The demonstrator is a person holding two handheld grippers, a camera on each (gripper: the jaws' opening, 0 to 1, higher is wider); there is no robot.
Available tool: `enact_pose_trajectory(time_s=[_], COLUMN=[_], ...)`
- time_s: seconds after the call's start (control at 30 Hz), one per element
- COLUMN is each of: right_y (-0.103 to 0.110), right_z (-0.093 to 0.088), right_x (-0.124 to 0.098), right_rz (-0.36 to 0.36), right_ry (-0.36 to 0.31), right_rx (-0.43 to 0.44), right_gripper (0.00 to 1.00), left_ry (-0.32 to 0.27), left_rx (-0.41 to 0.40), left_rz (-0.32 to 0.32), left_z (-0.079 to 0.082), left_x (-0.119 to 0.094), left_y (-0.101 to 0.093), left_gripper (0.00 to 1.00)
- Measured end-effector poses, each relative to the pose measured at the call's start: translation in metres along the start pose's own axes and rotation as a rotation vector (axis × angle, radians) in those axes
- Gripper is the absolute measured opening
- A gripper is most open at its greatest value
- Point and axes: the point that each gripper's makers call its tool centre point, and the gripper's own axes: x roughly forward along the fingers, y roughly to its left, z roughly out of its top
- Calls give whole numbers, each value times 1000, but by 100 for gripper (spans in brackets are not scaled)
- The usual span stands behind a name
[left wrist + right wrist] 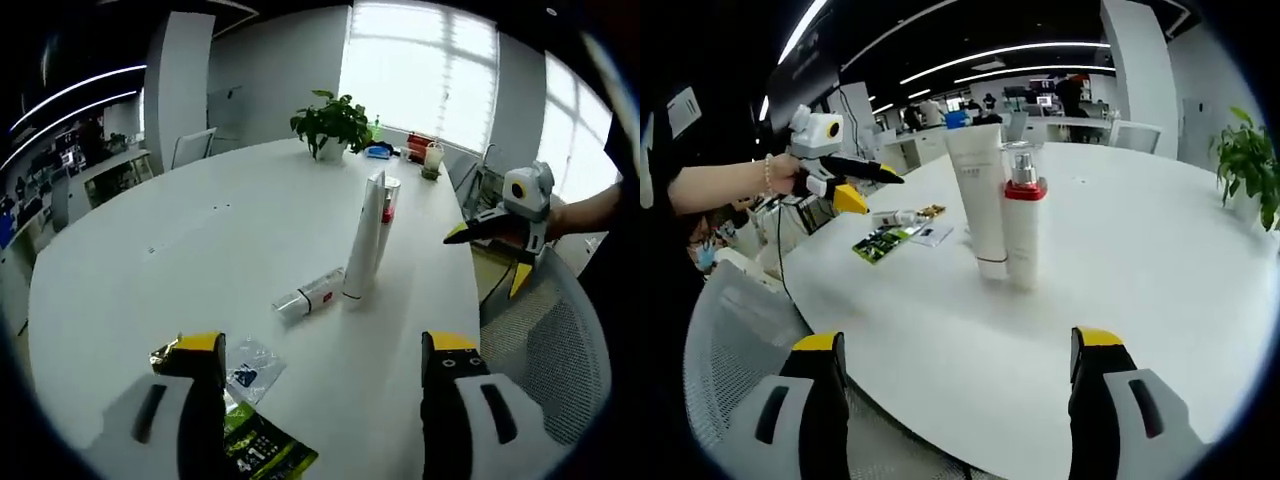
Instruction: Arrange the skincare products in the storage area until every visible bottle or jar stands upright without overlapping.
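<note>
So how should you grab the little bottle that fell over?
Probably around the middle of the small bottle, coming down from above with the left gripper. It lies flat on the table beside the tall white tube, so its round sides are free to pinch.

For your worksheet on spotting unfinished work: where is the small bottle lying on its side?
In the left gripper view, the small bottle lies flat on the white table, just left of the upright white tube.
</note>
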Motion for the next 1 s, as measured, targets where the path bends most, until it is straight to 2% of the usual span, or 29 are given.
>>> enact_pose_trajectory(time_s=[0.1,0.23,0.43,0.6,0.77,0.9,0.97,1.0], right_y=[-1,-5,-15,-18,-19,-18,-19,-20], right_z=[1,-2,-6,-6,-7,-8,-10,-11], right_x=[1,1,0,2,5,6,6,5], right_rz=[-8,-11,-39,-45,-46,-48,-50,-53], right_ry=[-4,11,16,16,16,17,20,21], right_rx=[7,11,38,51,63,71,79,82], right_gripper=[92,92,92,92,92,91,91,91], left_ry=[18,40,72,96,113,138,148,150], left_rx=[26,40,59,93,123,154,170,174], left_rz=[-30,-56,-88,-106,-118,-134,-141,-145], left_z=[1,-3,-6,-7,-2,-5,-7,-6], left_x=[11,30,48,67,78,88,96,95], left_y=[1,10,15,27,31,29,39,34], left_gripper=[66,65,63,61,59,58,57,56])
